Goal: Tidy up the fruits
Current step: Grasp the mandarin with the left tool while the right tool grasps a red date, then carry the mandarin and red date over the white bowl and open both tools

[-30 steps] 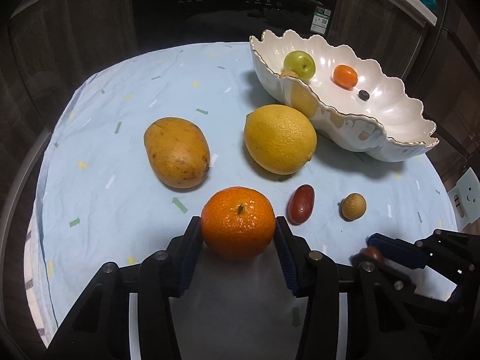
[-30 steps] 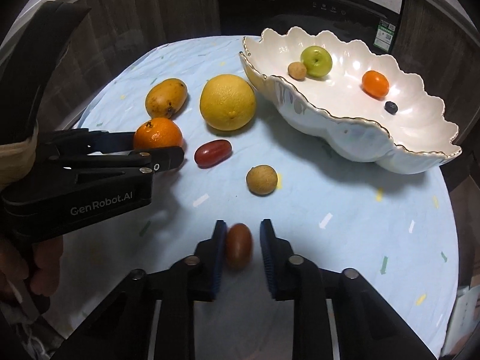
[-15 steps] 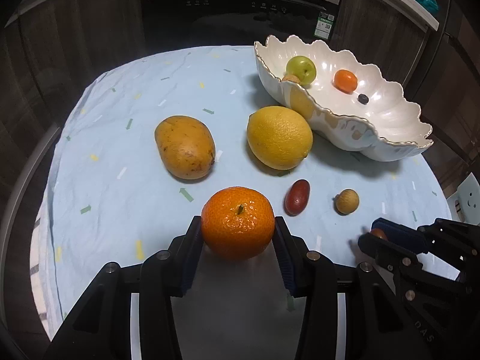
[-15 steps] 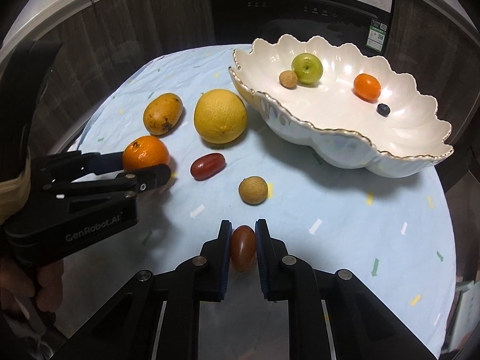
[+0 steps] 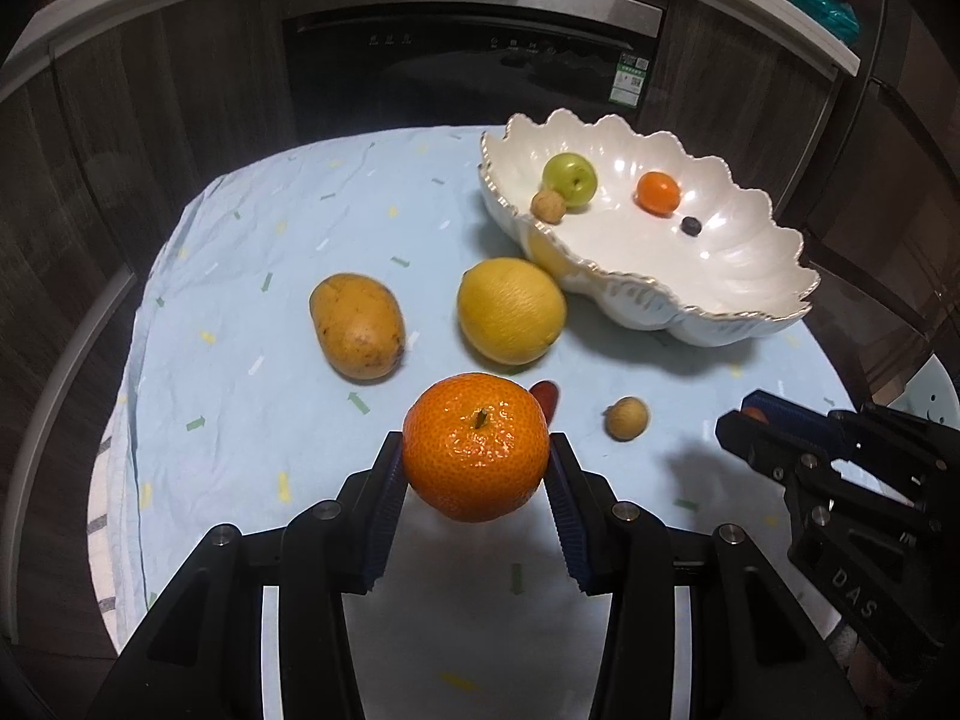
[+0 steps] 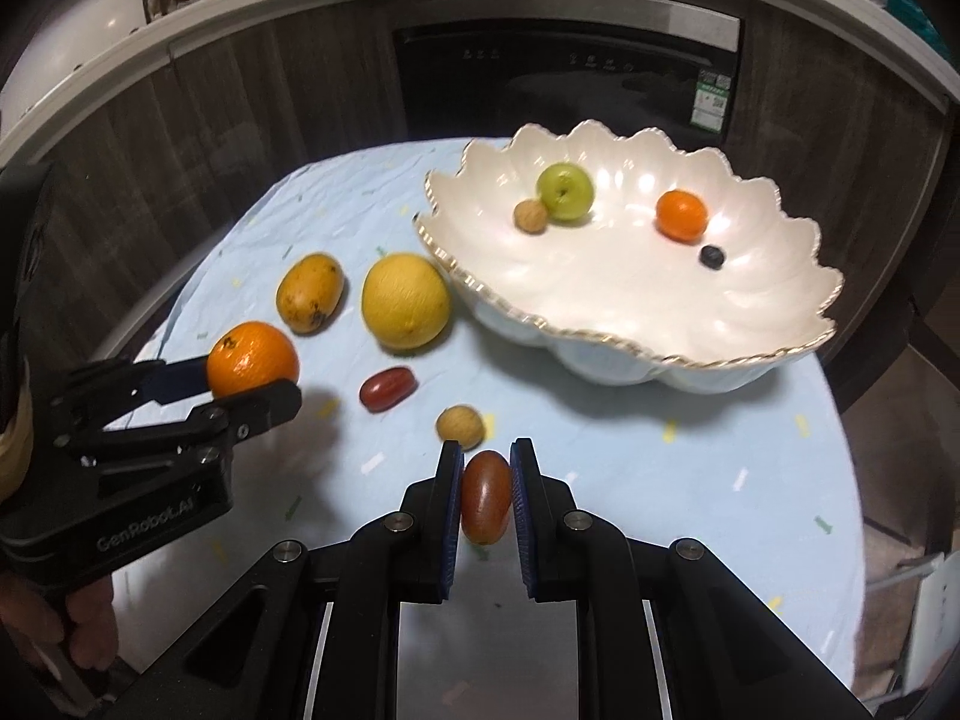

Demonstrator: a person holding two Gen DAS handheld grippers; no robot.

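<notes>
We see dim pictures with dark, bent fisheye edges. Overhead light puts glare spots inside the white bowl (image 6: pixel 636 300) and soft shadows on the pale worktop (image 5: pixel 252 396). The right wrist view is slightly blurred.

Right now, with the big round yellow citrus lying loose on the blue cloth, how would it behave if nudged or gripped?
The big round yellow citrus is near-spherical, so it would probably roll if nudged, possibly toward the white scalloped bowl close beside it. It is wider than the orange mandarin held in the left gripper, so it likely needs wider jaws. Its pebbled rind should grip fairly well.
</notes>
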